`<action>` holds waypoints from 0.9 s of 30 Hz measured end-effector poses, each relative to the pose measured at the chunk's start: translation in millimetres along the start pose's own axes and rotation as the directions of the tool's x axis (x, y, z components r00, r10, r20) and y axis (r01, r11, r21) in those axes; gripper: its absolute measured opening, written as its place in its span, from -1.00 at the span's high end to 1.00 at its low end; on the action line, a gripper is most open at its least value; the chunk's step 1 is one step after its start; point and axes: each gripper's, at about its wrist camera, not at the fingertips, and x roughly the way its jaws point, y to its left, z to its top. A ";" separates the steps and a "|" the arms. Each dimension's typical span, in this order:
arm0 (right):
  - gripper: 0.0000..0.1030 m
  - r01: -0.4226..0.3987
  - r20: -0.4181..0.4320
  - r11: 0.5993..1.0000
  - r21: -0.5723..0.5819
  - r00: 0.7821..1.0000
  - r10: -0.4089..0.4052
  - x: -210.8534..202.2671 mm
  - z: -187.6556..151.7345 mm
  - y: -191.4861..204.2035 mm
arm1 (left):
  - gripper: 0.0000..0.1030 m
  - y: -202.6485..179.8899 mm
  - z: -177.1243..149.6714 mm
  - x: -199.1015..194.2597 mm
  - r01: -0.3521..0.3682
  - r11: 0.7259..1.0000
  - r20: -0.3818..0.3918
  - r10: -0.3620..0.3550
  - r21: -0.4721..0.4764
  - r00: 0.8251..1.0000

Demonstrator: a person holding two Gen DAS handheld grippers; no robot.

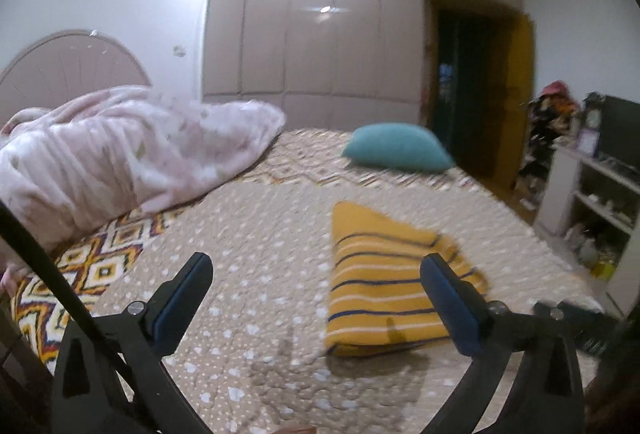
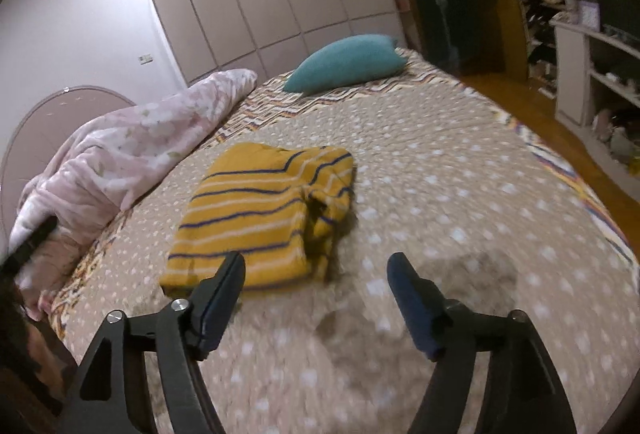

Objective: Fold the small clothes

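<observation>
A small mustard-yellow garment with white and navy stripes [image 1: 380, 282] lies folded into a rough rectangle on the beige dotted bedspread [image 1: 248, 234]. My left gripper [image 1: 316, 274] is open and empty, held above the bed just left of the garment. In the right wrist view the garment [image 2: 256, 218] lies ahead and to the left, with a bunched sleeve part on its right side. My right gripper [image 2: 318, 274] is open and empty, above the bedspread [image 2: 440, 194] at the garment's near right corner.
A pink floral duvet [image 1: 120, 154] is heaped at the left by the headboard [image 1: 72, 62]. A teal pillow [image 1: 396, 146] lies at the far side of the bed. A white shelf unit [image 1: 592, 194] stands on the right, past the bed's edge. A wardrobe [image 1: 300, 34] fills the back wall.
</observation>
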 end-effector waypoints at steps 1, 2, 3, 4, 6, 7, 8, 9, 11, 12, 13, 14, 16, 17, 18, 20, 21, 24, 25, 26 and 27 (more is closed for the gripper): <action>-0.56 0.010 0.001 1.000 0.001 1.000 -0.010 -5.5 -6.3 0.0 | -1.00 -2.7 1.2 -5.6 0.018 1.000 0.007 -0.018 0.005 1.000; -0.57 0.023 -0.007 1.000 0.002 1.000 -0.023 -9.2 -12.9 0.5 | -1.00 -6.5 1.1 -11.2 0.030 0.999 0.007 -0.030 0.013 1.000; -0.57 0.035 -0.017 0.999 0.001 0.999 -0.035 -9.9 -17.3 1.1 | -1.00 -9.9 1.1 -13.0 0.036 0.999 0.000 -0.036 0.023 0.999; -0.57 0.048 -0.027 0.999 -0.004 0.998 -0.048 -10.5 -21.6 2.2 | -1.00 -14.2 -0.2 -14.2 0.039 0.999 -0.012 -0.039 0.036 0.999; -0.57 0.071 -0.045 0.997 -0.016 0.996 -0.071 -9.9 -29.5 4.0 | -1.00 -23.6 -7.8 -14.9 0.044 0.997 -0.038 -0.042 0.064 0.998; -0.57 0.079 -0.052 0.997 -0.023 0.995 -0.081 -8.1 -31.7 4.9 | -1.00 -27.0 -12.4 -14.6 0.044 0.996 -0.046 -0.041 0.074 0.998; -0.57 0.087 -0.059 0.996 -0.033 0.994 -0.089 -7.5 -34.3 5.8 | -1.00 -30.0 -17.2 -13.5 0.042 0.995 -0.061 -0.037 0.086 0.997; -0.57 0.091 -0.066 0.995 -0.039 0.993 -0.094 -7.0 -36.5 6.3 | -1.00 -31.3 -20.6 -11.2 0.042 0.995 -0.073 -0.035 0.095 0.997; -0.58 0.096 -0.073 0.995 -0.042 0.992 -0.099 -4.5 -39.2 7.1 | -1.00 -32.1 -27.4 -8.1 0.045 0.994 -0.096 -0.036 0.096 0.995; -0.58 0.094 -0.077 0.995 -0.045 0.992 -0.097 -3.7 -40.1 8.0 | -1.00 -31.5 -29.9 -6.9 0.048 0.995 -0.107 -0.038 0.090 0.994; -0.60 0.095 -0.081 0.994 -0.049 0.992 -0.099 -1.7 -40.8 9.4 | -1.00 -30.4 -32.2 -4.2 0.055 0.995 -0.125 -0.044 0.083 0.991; -0.61 0.101 -0.084 0.993 -0.059 0.991 -0.106 -0.1 -42.2 11.5 | -1.00 -29.7 -35.5 -0.3 0.063 0.995 -0.158 -0.051 0.077 0.986; -0.62 0.117 -0.091 0.990 -0.084 0.988 -0.124 3.6 -45.9 16.0 | -1.00 -27.7 -41.5 8.4 0.060 0.996 -0.218 -0.044 0.070 0.975; -0.62 0.124 -0.097 0.988 -0.094 0.986 -0.133 5.4 -47.6 17.8 | -1.00 -26.7 -44.2 10.1 0.054 0.996 -0.234 -0.037 0.067 0.972; -0.62 0.130 -0.102 0.986 -0.102 0.985 -0.141 6.9 -49.1 19.3 | -1.00 -25.1 -47.0 13.4 0.041 0.997 -0.251 -0.023 0.066 0.968; -0.63 0.141 -0.111 0.984 -0.113 0.982 -0.153 9.3 -52.0 21.7 | -1.00 -22.0 -52.5 18.6 0.013 0.998 -0.278 0.007 0.069 0.960; -0.64 0.145 -0.116 0.982 -0.118 0.980 -0.159 10.5 -53.3 22.5 | -1.00 -20.9 -54.6 20.2 0.000 0.997 -0.286 0.020 0.071 0.958; -0.65 0.155 -0.132 0.979 -0.133 0.976 -0.173 15.1 -56.1 24.5 | -1.00 -16.8 -61.3 26.5 -0.032 0.996 -0.310 0.056 0.080 0.949; -0.65 0.157 -0.139 0.978 -0.135 0.975 -0.176 16.8 -57.1 25.1 | -1.00 -15.4 -63.1 28.7 -0.037 0.996 -0.319 0.060 0.079 0.946; -0.65 0.157 -0.147 0.978 -0.137 0.973 -0.177 18.7 -58.2 25.9 | -1.00 -14.3 -65.4 30.8 -0.047 0.996 -0.330 0.071 0.080 0.941; -0.65 0.156 -0.153 0.978 -0.139 0.972 -0.177 20.1 -59.2 26.7 | -1.00 -13.3 -67.1 32.7 -0.053 0.995 -0.338 0.077 0.080 0.938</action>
